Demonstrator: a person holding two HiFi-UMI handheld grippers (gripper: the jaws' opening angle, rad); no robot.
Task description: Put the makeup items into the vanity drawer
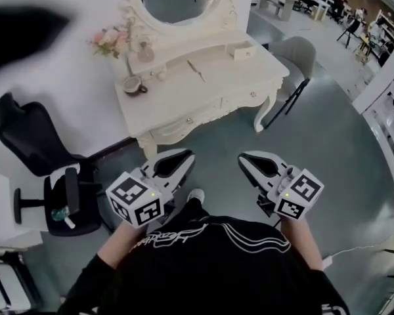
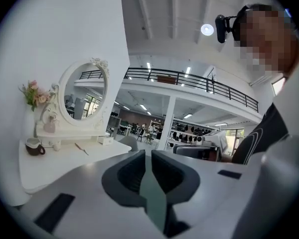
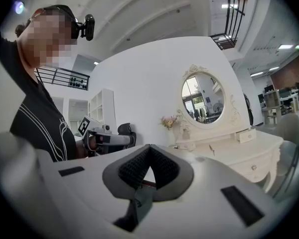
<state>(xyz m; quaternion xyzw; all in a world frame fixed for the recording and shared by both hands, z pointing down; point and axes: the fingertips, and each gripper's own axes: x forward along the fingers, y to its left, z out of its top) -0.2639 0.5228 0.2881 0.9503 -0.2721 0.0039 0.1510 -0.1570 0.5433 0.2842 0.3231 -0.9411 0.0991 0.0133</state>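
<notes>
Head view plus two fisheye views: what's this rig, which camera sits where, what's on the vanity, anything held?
No robot: a person faces a white vanity table with a hand-held gripper in each hand. The head view is from a camera on the person's head, looking down: left hand-held gripper at its left, right hand-held gripper at its right. Each other view is from a camera riding on one of them, looking along its jaws. Both pairs of jaws are together, holding nothing. On the tabletop: a dark mug, pink flowers, a small box and a thin stick-like item.
</notes>
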